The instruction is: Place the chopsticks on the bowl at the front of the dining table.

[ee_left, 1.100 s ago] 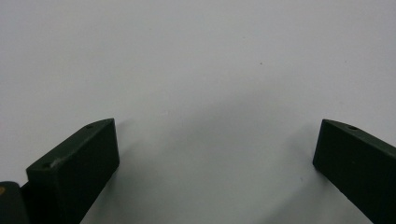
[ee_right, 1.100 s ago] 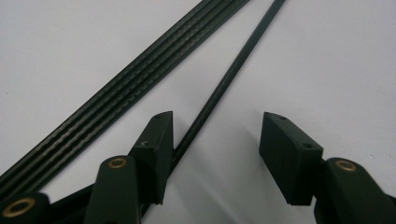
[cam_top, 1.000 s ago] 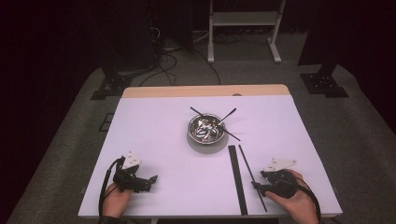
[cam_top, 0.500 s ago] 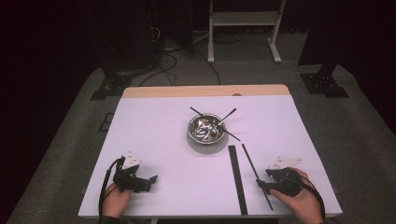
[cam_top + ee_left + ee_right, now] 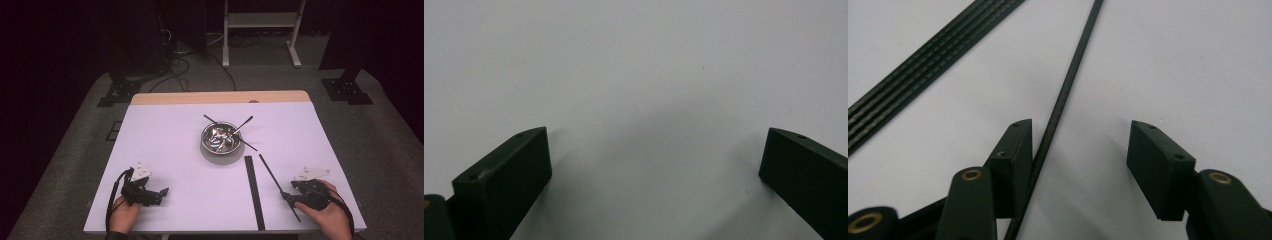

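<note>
Right gripper point(image 5: 1075, 142) low over the white table point(image 5: 170, 145) near its front right corner, jaws parted about midway with a thin black rod point(image 5: 1068, 85) lying between them, hard against the left jaw in the right gripper view, clear space to the other jaw, so not clamped. In the high view, same rod point(image 5: 276, 186) lying flat on the tabletop, slanting from just right of the black ribbed strip point(image 5: 253, 191) down toward the right gripper point(image 5: 286, 196), near end under the jaws. Ribbed strip lying straight, running from below the metal bowl point(image 5: 220, 138) to the front edge, just beside the rod, apart from it along most of its length. In the right gripper view, strip point(image 5: 923, 65) crossing the upper left corner, four dark ridges on it.

Metal bowl at mid-table, shiny pieces inside too small to tell, several more thin black rods point(image 5: 244, 122) leaning across its rim and sticking outward.

Left gripper point(image 5: 162, 192) resting near the front left corner, well apart from bowl and strip. In the left gripper view, left gripper point(image 5: 654, 160) with jaws spread wide, bare white tabletop between them
</note>
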Available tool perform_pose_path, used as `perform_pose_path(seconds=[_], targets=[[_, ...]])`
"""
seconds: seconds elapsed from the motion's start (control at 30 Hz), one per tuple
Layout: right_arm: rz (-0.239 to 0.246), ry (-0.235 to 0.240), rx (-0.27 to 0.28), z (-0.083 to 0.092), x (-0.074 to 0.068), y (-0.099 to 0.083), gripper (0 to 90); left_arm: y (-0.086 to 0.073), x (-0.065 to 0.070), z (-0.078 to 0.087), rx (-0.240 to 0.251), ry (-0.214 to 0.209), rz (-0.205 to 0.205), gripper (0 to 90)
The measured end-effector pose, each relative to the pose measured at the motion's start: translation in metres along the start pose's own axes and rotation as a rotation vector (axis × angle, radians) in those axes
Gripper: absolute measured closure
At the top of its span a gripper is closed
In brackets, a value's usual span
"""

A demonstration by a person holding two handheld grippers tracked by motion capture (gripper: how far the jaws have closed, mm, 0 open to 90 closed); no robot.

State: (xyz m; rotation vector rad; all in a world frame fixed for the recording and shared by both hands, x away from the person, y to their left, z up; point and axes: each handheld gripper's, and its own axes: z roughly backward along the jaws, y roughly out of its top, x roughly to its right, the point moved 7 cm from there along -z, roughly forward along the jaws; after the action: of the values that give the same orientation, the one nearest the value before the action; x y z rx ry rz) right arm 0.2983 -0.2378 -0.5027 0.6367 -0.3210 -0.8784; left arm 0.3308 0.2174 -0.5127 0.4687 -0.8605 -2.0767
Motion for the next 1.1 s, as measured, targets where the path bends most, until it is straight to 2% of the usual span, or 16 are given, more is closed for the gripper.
perform_pose_path(seconds=[0.6,1.1], targets=[[-0.05,-0.061,0.001,0.01,0.029,-0.011,42.9,0.0,0.0,0.0,0.0,0.0,0.0,0.0],[-0.086,-0.094,0.002,0.016,0.048,-0.019,42.9,0.0,0.0,0.0,0.0,0.0,0.0,0.0]])
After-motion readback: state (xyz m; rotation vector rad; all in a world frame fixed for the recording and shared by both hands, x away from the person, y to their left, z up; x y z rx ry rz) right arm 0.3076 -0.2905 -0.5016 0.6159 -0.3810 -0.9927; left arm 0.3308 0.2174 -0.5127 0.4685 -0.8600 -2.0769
